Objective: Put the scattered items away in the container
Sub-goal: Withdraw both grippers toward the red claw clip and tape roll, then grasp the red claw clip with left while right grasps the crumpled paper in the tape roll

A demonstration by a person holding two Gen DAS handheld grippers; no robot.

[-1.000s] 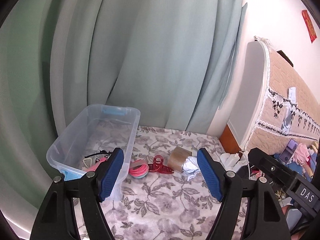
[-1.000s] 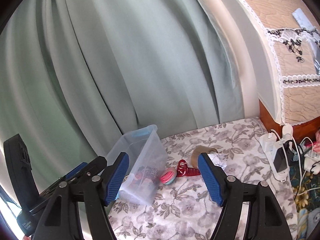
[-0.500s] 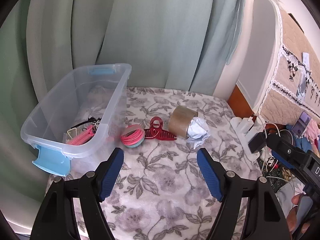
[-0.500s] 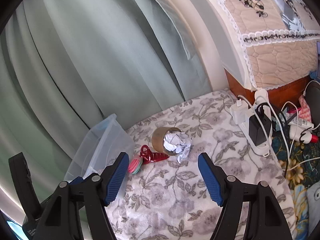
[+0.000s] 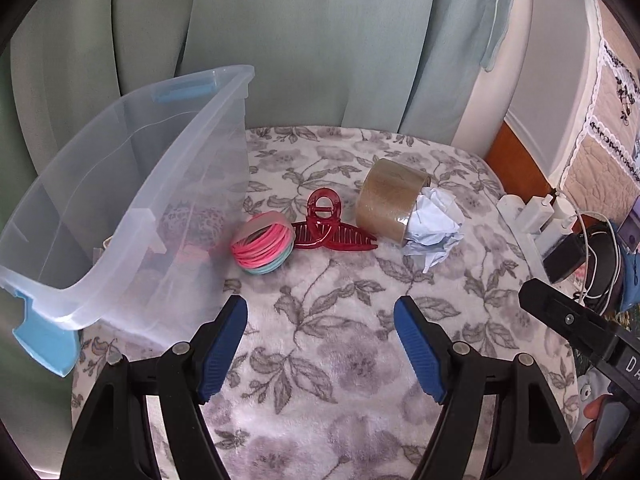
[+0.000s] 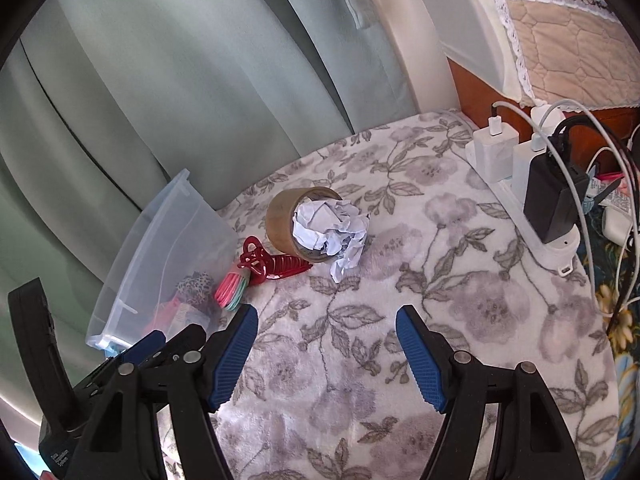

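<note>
A clear plastic bin (image 5: 132, 184) (image 6: 168, 248) with blue handles stands at the left on a floral blanket and holds some small items. Beside it lie a bundle of pink and teal hair ties (image 5: 262, 244) (image 6: 230, 286), a red hair claw (image 5: 328, 228) (image 6: 272, 264), a brown tape roll (image 5: 388, 196) (image 6: 292, 212) and a crumpled white paper (image 5: 434, 228) (image 6: 336, 232). My left gripper (image 5: 320, 320) is open and empty, short of the hair ties and claw. My right gripper (image 6: 326, 328) is open and empty, short of the paper.
A white power strip (image 6: 520, 184) (image 5: 532, 216) with chargers and cables lies along the blanket's right edge. Green curtains (image 5: 280, 40) hang behind. A quilted headboard cover (image 6: 568, 40) stands at the right. The left gripper's body (image 6: 80, 380) shows at the right wrist view's lower left.
Both grippers have tilted down and come closer to the blanket; the items now appear larger and nearer. Both stay open and empty.
</note>
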